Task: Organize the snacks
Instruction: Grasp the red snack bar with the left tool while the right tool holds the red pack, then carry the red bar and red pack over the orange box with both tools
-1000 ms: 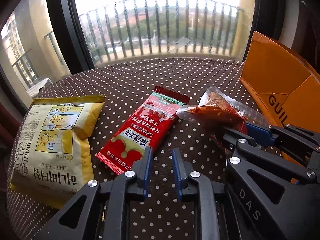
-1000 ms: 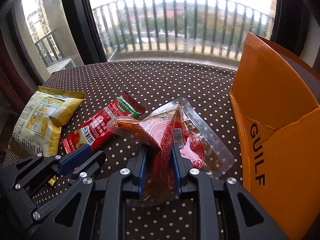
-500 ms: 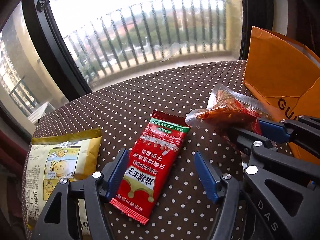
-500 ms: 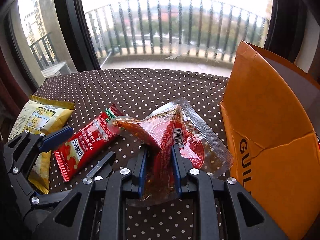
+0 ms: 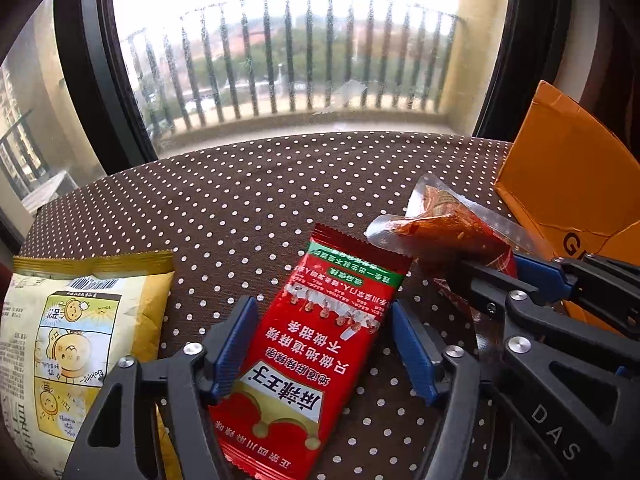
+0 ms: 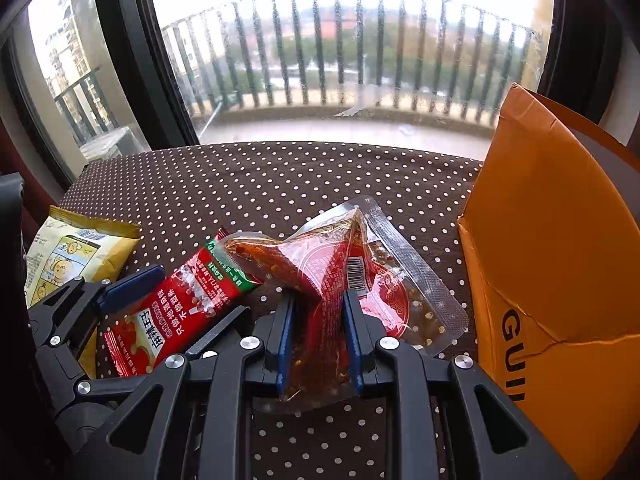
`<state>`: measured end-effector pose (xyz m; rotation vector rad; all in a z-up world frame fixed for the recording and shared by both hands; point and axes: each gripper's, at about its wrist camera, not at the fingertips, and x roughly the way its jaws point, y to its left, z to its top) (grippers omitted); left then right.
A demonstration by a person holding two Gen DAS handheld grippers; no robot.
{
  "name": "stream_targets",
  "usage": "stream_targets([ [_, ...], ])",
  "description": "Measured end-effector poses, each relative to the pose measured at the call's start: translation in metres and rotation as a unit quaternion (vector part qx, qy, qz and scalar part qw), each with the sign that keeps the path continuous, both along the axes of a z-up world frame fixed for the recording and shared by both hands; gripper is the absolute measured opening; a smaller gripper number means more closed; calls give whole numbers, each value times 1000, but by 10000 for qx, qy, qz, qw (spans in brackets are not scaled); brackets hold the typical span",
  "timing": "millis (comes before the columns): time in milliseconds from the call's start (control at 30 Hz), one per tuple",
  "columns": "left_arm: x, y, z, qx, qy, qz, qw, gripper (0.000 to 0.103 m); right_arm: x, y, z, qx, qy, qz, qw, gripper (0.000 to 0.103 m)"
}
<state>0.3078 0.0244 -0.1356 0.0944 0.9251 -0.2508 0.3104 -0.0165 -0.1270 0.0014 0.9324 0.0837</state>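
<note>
This looks like a flat high up in a residential block. Straight ahead of the grippers a large dark-framed window opens onto a balcony railing of dark vertical bars, with treetops and red roofs far below. Off to the left stands another apartment tower with its own balconies. Beneath the grippers lies a brown tablecloth with white polka dots, homely stuff, and to the right sits an opened orange cardboard box.

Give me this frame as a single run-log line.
left claw: closing around red snack packet | right claw: shut on clear chili pouch | yellow chip bag: untouched | orange box: open
</note>
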Motion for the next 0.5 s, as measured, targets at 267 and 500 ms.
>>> stream_targets([
  [267, -20, -10, 1, 36, -66, 31, 10000, 40, -6, -2, 0, -48, -10, 40, 10000, 25],
  [500, -35, -12, 9, 48, -6, 302, 9995, 33, -11, -5, 5, 65, -16, 125, 9999, 25],
])
